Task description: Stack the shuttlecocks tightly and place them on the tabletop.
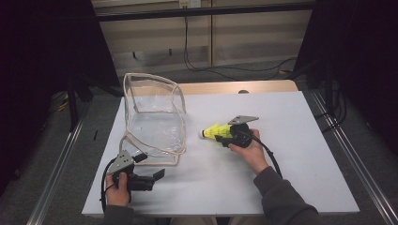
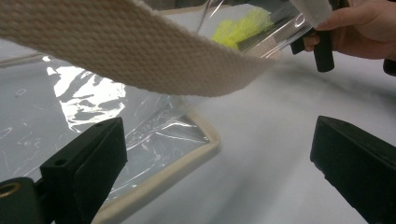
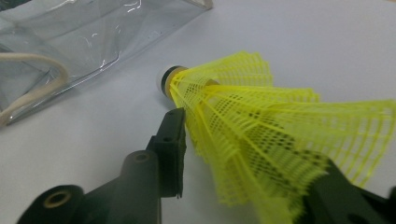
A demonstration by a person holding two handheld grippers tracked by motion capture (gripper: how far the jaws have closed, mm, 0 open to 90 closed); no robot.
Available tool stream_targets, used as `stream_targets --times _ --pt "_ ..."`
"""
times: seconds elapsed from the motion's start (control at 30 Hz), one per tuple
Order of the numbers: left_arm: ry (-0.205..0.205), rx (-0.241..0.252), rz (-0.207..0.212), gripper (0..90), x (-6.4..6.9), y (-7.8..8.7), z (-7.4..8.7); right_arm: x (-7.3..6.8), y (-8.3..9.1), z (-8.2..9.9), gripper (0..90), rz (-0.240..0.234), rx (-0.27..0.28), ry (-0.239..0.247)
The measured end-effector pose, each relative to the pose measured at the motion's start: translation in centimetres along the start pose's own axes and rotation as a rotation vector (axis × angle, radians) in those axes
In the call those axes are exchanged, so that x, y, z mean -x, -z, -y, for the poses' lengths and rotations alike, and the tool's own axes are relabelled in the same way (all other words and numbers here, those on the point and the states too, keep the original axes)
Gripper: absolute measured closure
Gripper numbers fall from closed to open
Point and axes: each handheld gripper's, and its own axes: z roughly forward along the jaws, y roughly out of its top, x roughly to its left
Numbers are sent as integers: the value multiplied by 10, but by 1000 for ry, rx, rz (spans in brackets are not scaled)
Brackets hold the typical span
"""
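a featherlight shuttlecock, gripped by its skirt

high view: the right hand-held gripper [image 1: 224, 133] holds a yellow shuttlecock [image 1: 215, 131] just above the white counter [image 1: 291, 154], cork end pointing at the clear plastic bag [image 1: 152, 117] close beside it. the left hand-held gripper [image 1: 157, 174] rests near the bag's front corner, holding nothing.

left gripper view: its jaws stand wide, either side of bare counter and the bag's cream-trimmed edge [image 2: 187, 161]; the woven bag strap [image 2: 126, 46] crosses overhead. the yellow skirt shows through the film, farther off.

right gripper view: the jaws are narrowed onto the mesh skirt [image 3: 280, 126], one pad against its side near the white-tipped cork [image 3: 164, 78]. the skirt looks thin and springy, likely to buckle under a hard squeeze, and almost weightless, so a light pinch should do. the firmer neck behind the cork seems the safer hold. the bag's film looks limp and slippery; its stitched trim or strap offers the better purchase.
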Motion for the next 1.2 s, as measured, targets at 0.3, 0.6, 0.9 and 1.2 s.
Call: stream_targets --times 0.3,0.6,0.9,1.2 --pt "-1 0 0 37 0 0 0 -1 1 -1 715 8 2 4" --pt "1 4 -1 36 0 0 0 3 4 -1 752 -11 -14 30" --pt "-2 0 0 36 0 0 0 4 12 0 744 -42 -30 42" --pt "-2 -1 -2 36 0 0 0 2 5 3 547 -46 -17 -19"
